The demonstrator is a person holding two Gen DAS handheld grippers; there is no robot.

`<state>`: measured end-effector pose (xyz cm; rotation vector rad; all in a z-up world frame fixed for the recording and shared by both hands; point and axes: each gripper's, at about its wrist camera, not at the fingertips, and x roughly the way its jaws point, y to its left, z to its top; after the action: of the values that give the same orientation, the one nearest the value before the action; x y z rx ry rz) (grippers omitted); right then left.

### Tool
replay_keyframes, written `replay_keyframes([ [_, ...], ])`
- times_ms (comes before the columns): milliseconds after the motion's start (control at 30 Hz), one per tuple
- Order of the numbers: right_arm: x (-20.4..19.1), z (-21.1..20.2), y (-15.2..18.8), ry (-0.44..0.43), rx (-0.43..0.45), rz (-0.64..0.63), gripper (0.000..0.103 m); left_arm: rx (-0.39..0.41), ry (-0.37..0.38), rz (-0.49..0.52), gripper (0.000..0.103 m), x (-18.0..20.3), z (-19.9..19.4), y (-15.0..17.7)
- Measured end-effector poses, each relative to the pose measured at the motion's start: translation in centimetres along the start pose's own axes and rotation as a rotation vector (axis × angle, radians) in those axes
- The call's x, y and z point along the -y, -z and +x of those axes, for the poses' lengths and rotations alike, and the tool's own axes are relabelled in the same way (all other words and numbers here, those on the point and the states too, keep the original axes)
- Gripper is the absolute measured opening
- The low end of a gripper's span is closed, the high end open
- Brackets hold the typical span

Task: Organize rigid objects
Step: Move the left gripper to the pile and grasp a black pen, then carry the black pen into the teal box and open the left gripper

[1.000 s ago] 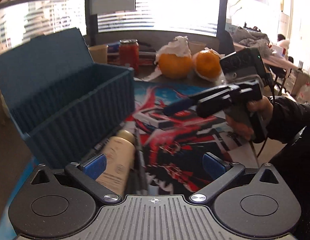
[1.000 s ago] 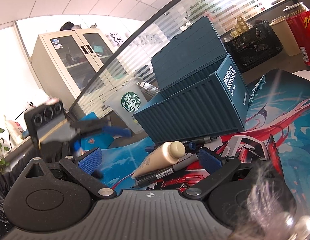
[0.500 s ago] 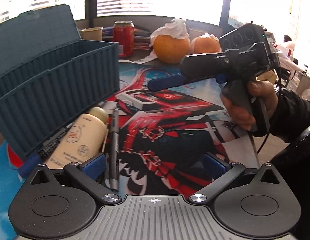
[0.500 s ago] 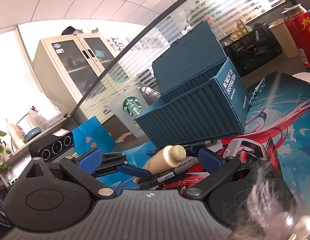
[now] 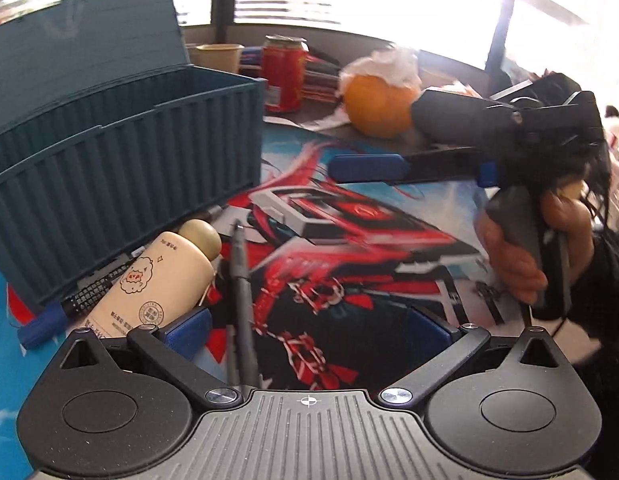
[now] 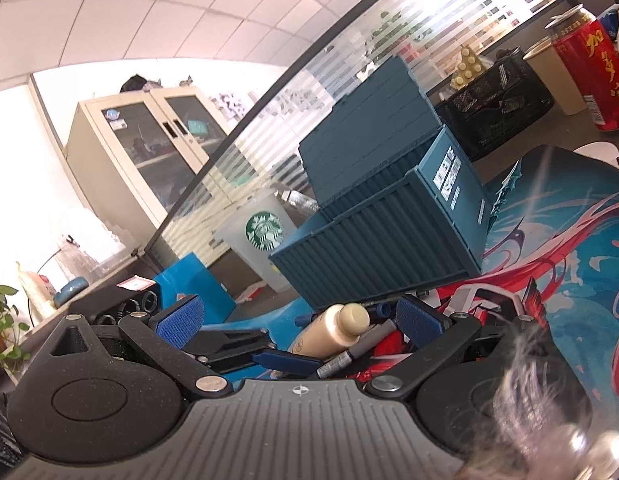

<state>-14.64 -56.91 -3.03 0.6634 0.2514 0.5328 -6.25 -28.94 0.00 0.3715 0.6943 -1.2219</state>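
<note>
A cream bottle [image 5: 157,280] lies on the mat against the front of the open teal container box [image 5: 121,168]. A dark pen [image 5: 241,300] lies beside it and runs in between the fingers of my left gripper [image 5: 309,328], which is open and low over the mat. More pens [image 5: 93,296] poke out from under the bottle. In the right wrist view my right gripper [image 6: 301,318] is open and points at the bottle [image 6: 333,334], the markers [image 6: 361,346] and the box [image 6: 389,248]. One blue left finger [image 6: 285,360] shows just below the bottle.
A red can [image 5: 283,74], a paper cup [image 5: 219,56] and an orange [image 5: 379,106] under tissue stand behind the patterned mat [image 5: 349,260]. A Starbucks cup [image 6: 261,240], a blue carton [image 6: 193,284] and a black mesh basket [image 6: 497,108] surround the box. A hand [image 5: 517,256] holds the right gripper.
My left gripper has come down and closer to the bottle, and the dark pen now lies between its fingers. The right gripper has barely moved and stays open.
</note>
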Motion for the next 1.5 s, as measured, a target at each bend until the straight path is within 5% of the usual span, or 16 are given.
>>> replay_keyframes([
  [200,0.5,-0.9,-0.3,-0.013,0.043,0.026,0.103,0.017,-0.071,0.021,0.093,0.8,0.2,0.1],
  [333,0.5,-1.0,-0.3,-0.017,0.046,0.03,0.103,0.023,-0.105,0.027,0.047,0.8,-0.3,-0.1],
  [533,0.6,-1.1,-0.4,-0.022,0.056,0.031,0.103,0.01,-0.16,-0.055,0.008,-0.3,-0.6,-0.6],
  [1167,1.9,-1.7,-0.7,-0.038,0.082,0.085,0.103,-0.003,-0.165,0.06,0.007,1.6,-3.4,-1.4],
  [1500,2.6,-2.1,-0.8,-0.049,0.091,0.127,0.103,0.047,-0.187,0.156,0.007,0.9,-6.7,-4.7],
])
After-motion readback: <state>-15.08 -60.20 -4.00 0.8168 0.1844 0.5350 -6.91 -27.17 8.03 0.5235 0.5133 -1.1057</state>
